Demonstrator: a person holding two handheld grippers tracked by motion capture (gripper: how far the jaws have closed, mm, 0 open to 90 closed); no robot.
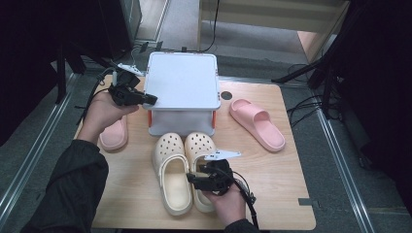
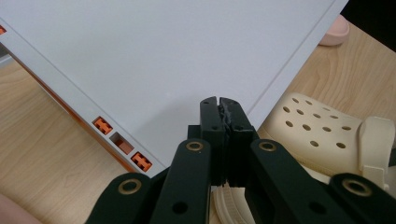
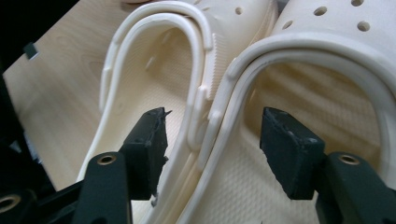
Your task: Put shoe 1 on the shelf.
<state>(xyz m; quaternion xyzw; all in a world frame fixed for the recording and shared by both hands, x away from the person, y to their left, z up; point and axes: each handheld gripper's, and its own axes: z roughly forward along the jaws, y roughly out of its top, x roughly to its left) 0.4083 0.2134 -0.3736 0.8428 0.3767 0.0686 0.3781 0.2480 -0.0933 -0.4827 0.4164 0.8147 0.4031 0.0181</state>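
High view: two cream clogs (image 1: 182, 172) sit side by side on the desk (image 1: 277, 184), toes toward a white shelf unit (image 1: 182, 82) at the far middle. Right gripper (image 1: 194, 178) is low over the heels, at the seam between the pair. Left gripper (image 1: 150, 99) is at the shelf unit's left edge. One pink slide (image 1: 257, 124) lies right of the unit, another (image 1: 115, 135) left, beside the left hand (image 1: 102, 111).

Left gripper view: left gripper (image 2: 219, 101) jaws pressed together, nothing between them, tips over the white top panel near its edge. A clog (image 2: 322, 135) lies lower right.

Right gripper view: right gripper (image 3: 212, 128) jaws wide apart, straddling the two adjoining inner walls of the clogs (image 3: 210, 112), one jaw inside each shoe; pads not pressing.
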